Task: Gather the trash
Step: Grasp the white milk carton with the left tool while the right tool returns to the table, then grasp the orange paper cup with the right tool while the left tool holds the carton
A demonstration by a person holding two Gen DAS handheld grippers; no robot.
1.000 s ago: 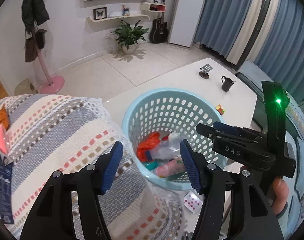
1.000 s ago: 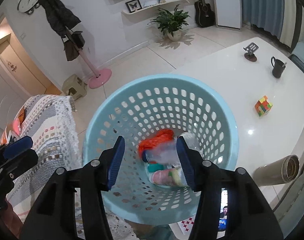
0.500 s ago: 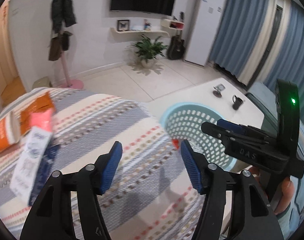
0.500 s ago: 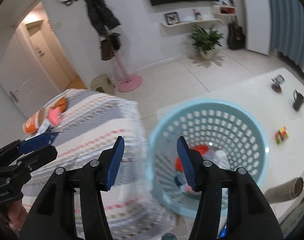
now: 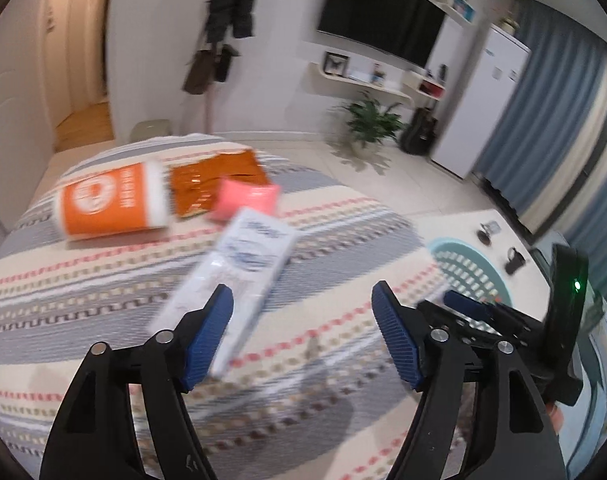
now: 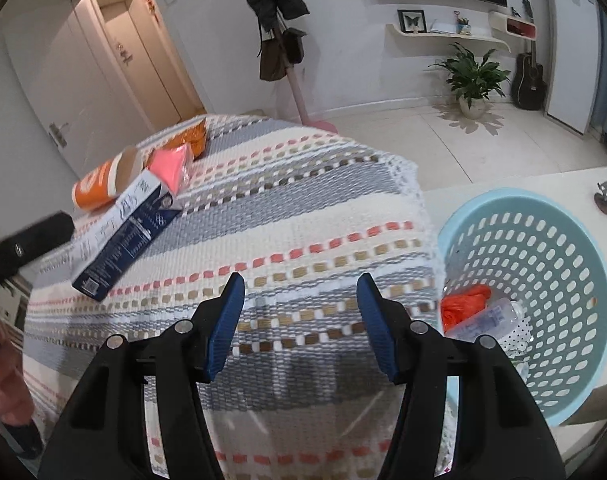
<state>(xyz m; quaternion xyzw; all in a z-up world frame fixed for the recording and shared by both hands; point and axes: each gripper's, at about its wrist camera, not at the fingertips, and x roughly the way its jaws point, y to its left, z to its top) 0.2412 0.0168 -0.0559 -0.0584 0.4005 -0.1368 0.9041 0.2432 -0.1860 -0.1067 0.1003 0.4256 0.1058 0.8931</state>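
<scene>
Blue-padded left gripper (image 5: 303,312) angles down over striped cloth (image 5: 103,300), jaws just widening, empty.

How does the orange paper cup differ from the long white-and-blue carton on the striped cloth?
Colour: the orange paper cup is orange with a white logo; the long white-and-blue carton is white on one face, dark blue on another.
Shape: the cup is round and tapered with an open mouth; the carton is a long flat-sided box.
Place: the cup lies further from both grippers than the carton.
Both lie on their sides on the striped cloth, not yet in the basket.
</scene>
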